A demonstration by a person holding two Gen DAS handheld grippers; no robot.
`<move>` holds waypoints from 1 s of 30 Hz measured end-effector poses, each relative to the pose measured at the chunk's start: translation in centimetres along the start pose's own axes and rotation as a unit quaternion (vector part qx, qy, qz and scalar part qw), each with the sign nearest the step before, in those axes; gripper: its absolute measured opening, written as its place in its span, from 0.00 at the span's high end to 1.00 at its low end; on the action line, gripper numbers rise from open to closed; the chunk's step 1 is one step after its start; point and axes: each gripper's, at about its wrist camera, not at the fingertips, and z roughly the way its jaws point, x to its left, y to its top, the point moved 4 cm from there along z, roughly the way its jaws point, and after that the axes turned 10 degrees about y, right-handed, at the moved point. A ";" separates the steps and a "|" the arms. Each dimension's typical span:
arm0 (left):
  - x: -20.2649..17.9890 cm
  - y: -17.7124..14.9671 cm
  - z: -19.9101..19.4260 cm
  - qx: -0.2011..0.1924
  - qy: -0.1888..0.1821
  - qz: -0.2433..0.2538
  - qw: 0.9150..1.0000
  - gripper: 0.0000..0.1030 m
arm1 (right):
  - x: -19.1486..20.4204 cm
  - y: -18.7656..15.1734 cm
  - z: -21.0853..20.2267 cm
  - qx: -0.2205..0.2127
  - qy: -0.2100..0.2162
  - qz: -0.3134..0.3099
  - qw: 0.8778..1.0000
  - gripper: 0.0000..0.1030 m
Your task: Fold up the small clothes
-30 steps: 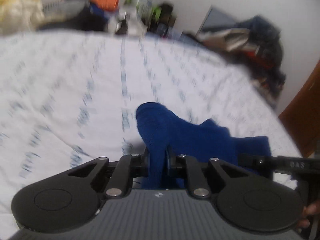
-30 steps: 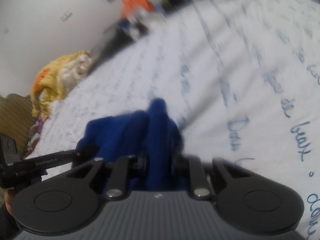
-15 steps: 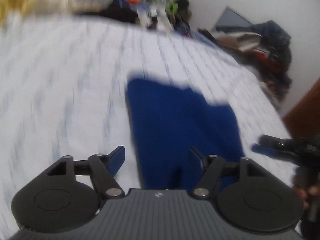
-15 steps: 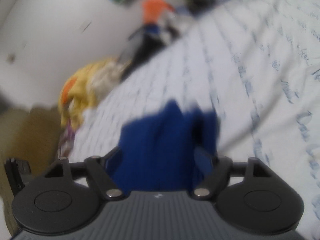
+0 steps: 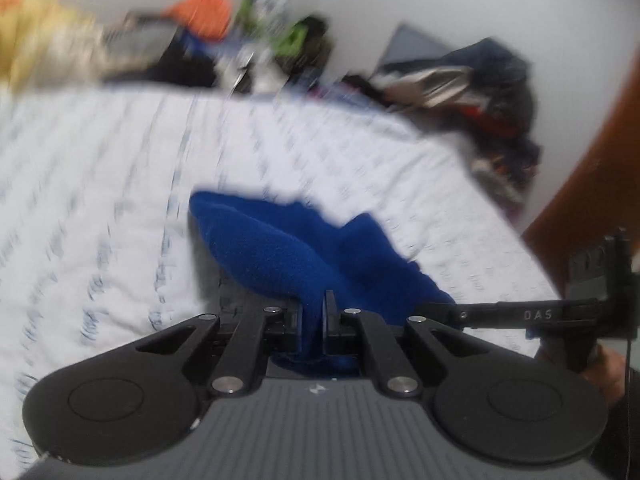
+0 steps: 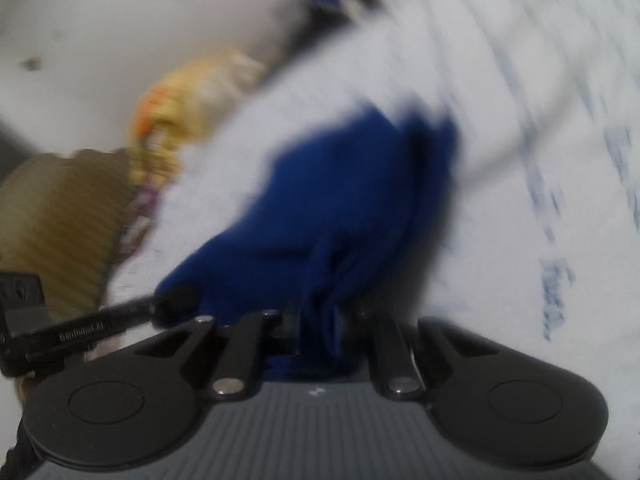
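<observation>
Left tongs (image 5: 312,312) clamped on a fold of the blue garment (image 5: 304,248); the jaws have just been closing, cloth pinched between them, the two black fingers nearly meeting. From that pinch the garment rises toward 11 o'clock in the left wrist view, a fuzzy ridge lifted off the bed (image 5: 100,208), with a second lobe trailing toward 3 o'clock. Bed sheet is white with faint blue script in rows. Right tongs (image 6: 320,320) likewise gripping the blue garment (image 6: 340,200); their jaws have also just been closing, a bunched pleat of cloth caught between the fingers, though heavy blur hides the exact contact. In the right wrist view the garment spreads from the jaws up toward 12 and 1 o'clock over the bed (image 6: 540,100). Each view shows the other tool: the right tongs (image 5: 440,314) enter the left view at 3 o'clock, tips at the garment's edge, a hand (image 5: 600,364) below the handle; the left tongs (image 6: 172,304) enter the right view at 9 o'clock, tips against the cloth. Beyond the bed at 12 o'clock, blurred: an orange item (image 5: 204,8), a yellow bundle (image 5: 36,40) at 10 o'clock, and a dark clothes pile (image 5: 492,100) at 2 o'clock against the white wall (image 5: 500,0).
</observation>
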 end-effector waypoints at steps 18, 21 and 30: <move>4.5 -0.1 13.3 0.068 0.101 -0.016 0.992 0.80 | -6.1 2.4 3.6 -0.008 -0.051 0.060 0.997 0.93; 1.1 -0.5 11.6 -0.005 0.134 0.104 0.985 0.78 | -4.0 2.4 4.2 0.001 -0.092 -0.050 0.994 0.92; -0.3 -5.1 4.2 -0.115 0.145 0.147 0.972 0.20 | -5.8 1.2 -0.8 -0.085 -0.060 -0.001 0.995 0.77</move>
